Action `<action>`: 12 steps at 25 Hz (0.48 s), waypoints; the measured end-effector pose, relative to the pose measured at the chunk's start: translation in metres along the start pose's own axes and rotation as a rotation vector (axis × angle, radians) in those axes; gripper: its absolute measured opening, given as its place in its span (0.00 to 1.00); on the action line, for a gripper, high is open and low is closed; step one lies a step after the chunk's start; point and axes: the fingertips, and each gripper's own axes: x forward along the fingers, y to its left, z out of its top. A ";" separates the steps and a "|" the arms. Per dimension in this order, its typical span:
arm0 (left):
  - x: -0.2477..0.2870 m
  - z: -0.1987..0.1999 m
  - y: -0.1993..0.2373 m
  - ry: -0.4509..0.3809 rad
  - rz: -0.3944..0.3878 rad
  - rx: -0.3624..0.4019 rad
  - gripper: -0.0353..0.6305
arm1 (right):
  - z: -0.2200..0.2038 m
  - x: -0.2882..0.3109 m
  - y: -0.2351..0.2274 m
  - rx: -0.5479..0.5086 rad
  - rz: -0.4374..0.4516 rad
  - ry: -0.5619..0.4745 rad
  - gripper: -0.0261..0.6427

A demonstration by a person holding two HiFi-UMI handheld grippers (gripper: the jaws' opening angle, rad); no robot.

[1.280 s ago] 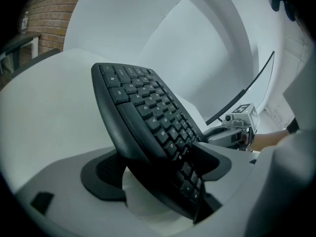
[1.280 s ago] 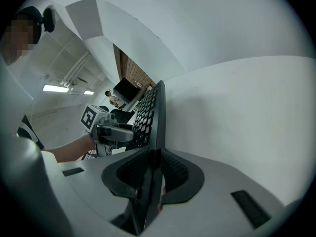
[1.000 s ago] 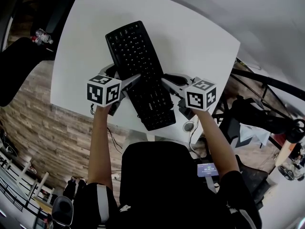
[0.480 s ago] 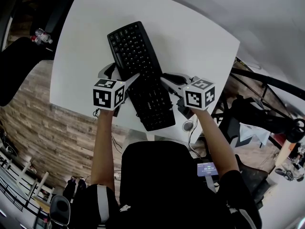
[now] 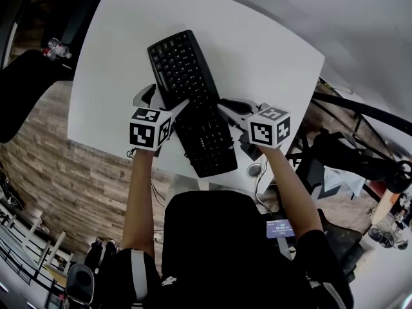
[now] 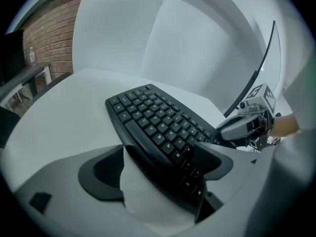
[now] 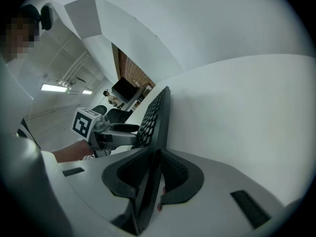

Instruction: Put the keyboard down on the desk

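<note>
A black keyboard lies lengthwise over the white desk, its near end reaching the desk's front edge. My right gripper is shut on its right edge; in the right gripper view both dark pads press on the thin edge of the keyboard. My left gripper stands open round the left edge. In the left gripper view one pad rests over the keys of the keyboard and the other pad stands off it. Whether the keyboard rests fully on the desk is unclear.
A black chair back sits right under me at the desk's front edge. A water bottle lies on a dark surface to the left. Cables and dark gear crowd the right of the desk. A white wall rises behind it.
The left gripper's marker cube has moved right and toward me, and its outer jaw now stands farther from the keyboard's edge. The keyboard has shifted slightly right. The right gripper has hardly moved.
</note>
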 end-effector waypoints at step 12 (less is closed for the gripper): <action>-0.008 -0.010 0.005 0.026 0.013 0.020 0.71 | -0.006 0.005 -0.008 0.000 -0.059 0.022 0.20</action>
